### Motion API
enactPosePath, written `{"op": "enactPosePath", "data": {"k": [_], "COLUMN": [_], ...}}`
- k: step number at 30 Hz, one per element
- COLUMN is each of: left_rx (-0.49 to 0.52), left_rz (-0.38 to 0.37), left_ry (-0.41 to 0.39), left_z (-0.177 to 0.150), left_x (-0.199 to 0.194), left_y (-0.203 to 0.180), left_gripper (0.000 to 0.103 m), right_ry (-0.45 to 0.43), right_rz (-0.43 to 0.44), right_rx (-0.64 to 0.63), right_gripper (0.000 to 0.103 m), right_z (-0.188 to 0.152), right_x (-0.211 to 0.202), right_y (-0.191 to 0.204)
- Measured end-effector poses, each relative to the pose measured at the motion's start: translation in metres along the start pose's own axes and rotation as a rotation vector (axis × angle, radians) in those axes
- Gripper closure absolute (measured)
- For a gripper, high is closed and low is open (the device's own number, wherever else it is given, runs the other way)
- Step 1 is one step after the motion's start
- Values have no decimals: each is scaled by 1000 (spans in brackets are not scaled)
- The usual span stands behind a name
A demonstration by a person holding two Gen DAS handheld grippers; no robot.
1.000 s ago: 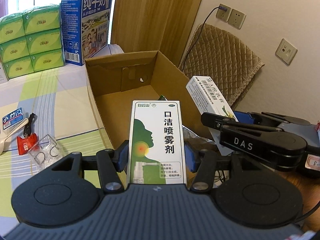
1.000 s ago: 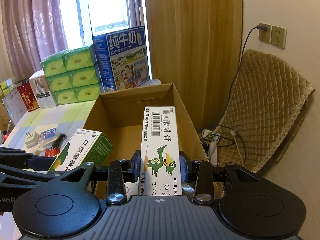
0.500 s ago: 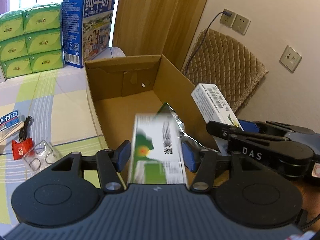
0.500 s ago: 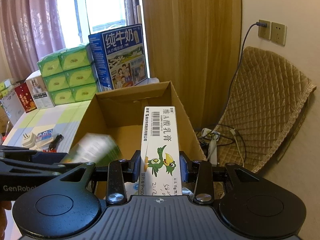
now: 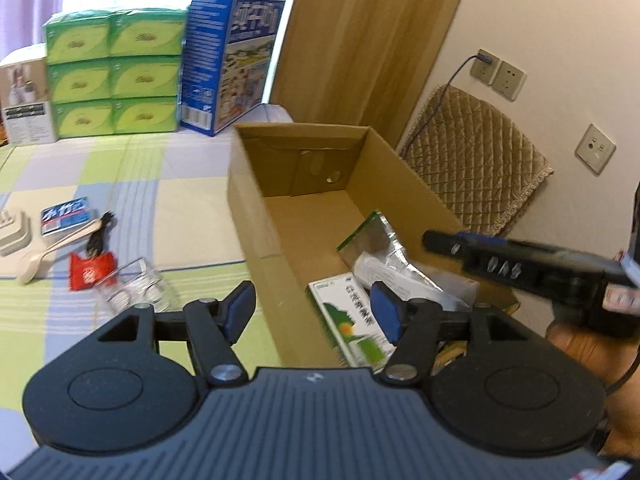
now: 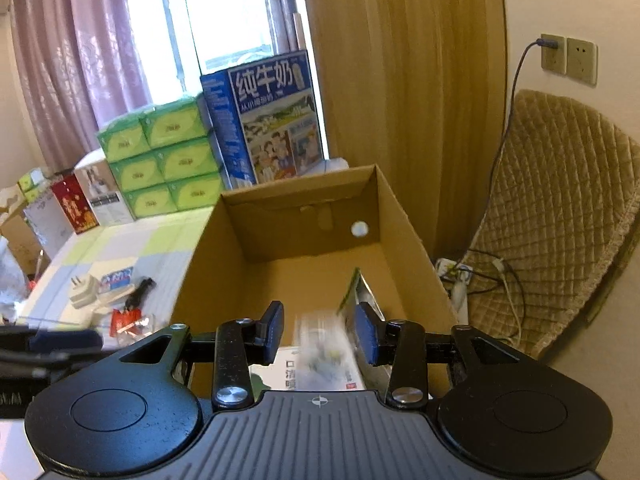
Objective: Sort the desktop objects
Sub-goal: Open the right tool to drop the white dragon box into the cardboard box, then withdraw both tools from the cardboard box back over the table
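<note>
Both tongs stand wide and empty: the left gripper [image 5: 312,312] hangs above the cardboard box [image 5: 256,216], where the green-and-white spray carton [image 5: 352,324] lies just below its fingers. The right gripper [image 6: 319,334] has a blurred white carton [image 6: 326,354] between its spread fingers, seemingly dropping free. Such cartons look light, stiff, slightly crushable; pinch across the long flat sides.

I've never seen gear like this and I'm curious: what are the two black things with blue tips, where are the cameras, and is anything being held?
Each picture comes from a camera on a handheld claw that a person carries. The left claw and right claw are both open, holding nothing. Below them is a cardboard box on a checked cloth. A green-and-white carton lies inside; a blurred carton shows between the right claw's pads. On the cloth: a spoon, a red packet, a clear holder.
</note>
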State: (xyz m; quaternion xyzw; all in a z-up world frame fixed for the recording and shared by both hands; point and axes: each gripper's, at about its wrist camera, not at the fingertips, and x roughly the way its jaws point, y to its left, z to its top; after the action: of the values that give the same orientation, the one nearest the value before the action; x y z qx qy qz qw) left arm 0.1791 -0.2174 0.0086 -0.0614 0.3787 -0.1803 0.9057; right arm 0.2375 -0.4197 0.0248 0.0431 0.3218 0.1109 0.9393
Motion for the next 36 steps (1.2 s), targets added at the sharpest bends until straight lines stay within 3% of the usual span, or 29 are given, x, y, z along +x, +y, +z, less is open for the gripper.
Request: {"op": "enactPosePath", "data": {"k": [9, 16, 23, 28, 36], "left_rx": [-31, -53, -64, -100, -176], "left_rz": [56, 82, 132, 180, 249], "left_ry": [7, -8, -26, -48, -56], "left_z": [-27, -48, -66, -78, -93], "left_x": [-29, -61, -95, -120, -144], "left_y": [28, 48, 70, 95, 140], "left_gripper": [41, 26, 18, 6, 4], "right_ry": [-29, 6, 31, 43, 67], "right_rz": [26, 69, 107, 139, 187], "right_rx": [34, -6, -47, -74, -110], "right_gripper": [53, 33, 21, 9, 3], "right_z": [-10, -29, -49, -60, -82], "right_x": [-35, -62, -77, -82, -83], "right_y": [16, 59, 101, 125, 155]}}
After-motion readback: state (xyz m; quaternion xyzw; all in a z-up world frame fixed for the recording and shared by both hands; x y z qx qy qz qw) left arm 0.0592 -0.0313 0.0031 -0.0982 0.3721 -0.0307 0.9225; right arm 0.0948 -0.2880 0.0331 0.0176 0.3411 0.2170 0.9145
